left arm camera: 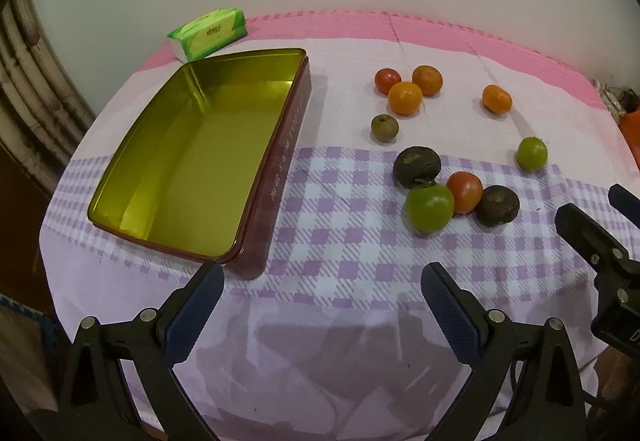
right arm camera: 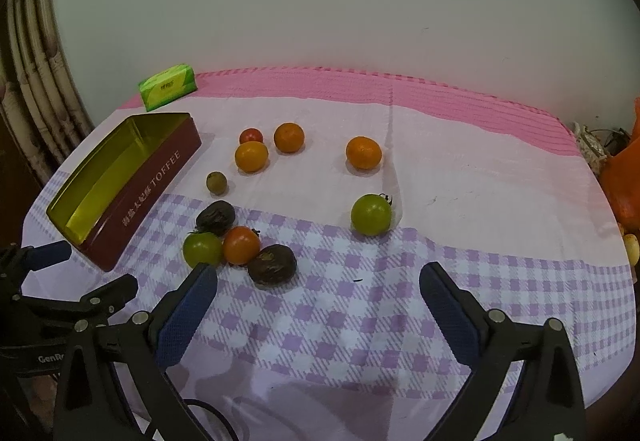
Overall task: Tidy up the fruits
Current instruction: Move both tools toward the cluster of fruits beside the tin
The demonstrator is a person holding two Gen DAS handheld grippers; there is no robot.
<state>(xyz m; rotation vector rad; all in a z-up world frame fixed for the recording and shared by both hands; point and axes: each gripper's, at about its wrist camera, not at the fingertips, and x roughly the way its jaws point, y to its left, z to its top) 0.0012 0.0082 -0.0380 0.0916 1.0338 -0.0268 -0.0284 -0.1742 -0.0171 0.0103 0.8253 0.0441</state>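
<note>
Hovering spread and empty, left gripper [left arm camera: 322, 287] and right gripper [right arm camera: 318, 287] face loose fruit beside bare tin [left arm camera: 192, 161]; risk: clustered green tomato [right arm camera: 202, 249] rolls when nudged.

Scattered on the tablecloth [left arm camera: 344, 265] right of the tin [left arm camera: 192, 161]: fruits [left arm camera: 430, 207]. Behind the tin, near the wall [right arm camera: 320, 1]: tissue pack [left arm camera: 208, 33].
</note>
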